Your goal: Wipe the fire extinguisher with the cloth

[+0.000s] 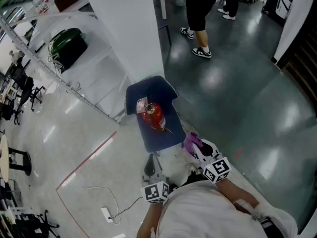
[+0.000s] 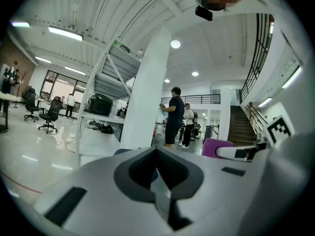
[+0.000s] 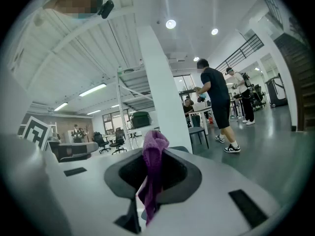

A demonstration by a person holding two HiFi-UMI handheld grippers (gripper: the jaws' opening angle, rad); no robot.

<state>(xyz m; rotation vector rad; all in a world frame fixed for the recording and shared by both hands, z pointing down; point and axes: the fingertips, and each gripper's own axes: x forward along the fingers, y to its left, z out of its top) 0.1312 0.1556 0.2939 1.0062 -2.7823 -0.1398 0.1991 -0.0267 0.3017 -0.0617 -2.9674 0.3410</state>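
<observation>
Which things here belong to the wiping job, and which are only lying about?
For the job: fire extinguisher, purple cloth in the right gripper, blue chair bearing the extinguisher.
Lying about: green case on the shelf, power strip on the floor.

Head view steeply down, gripper views level, sharing the pillar [image 1: 130,33]

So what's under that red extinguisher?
A blue chair: the extinguisher lies on its seat. The patch of seat directly beneath it is covered.
</observation>
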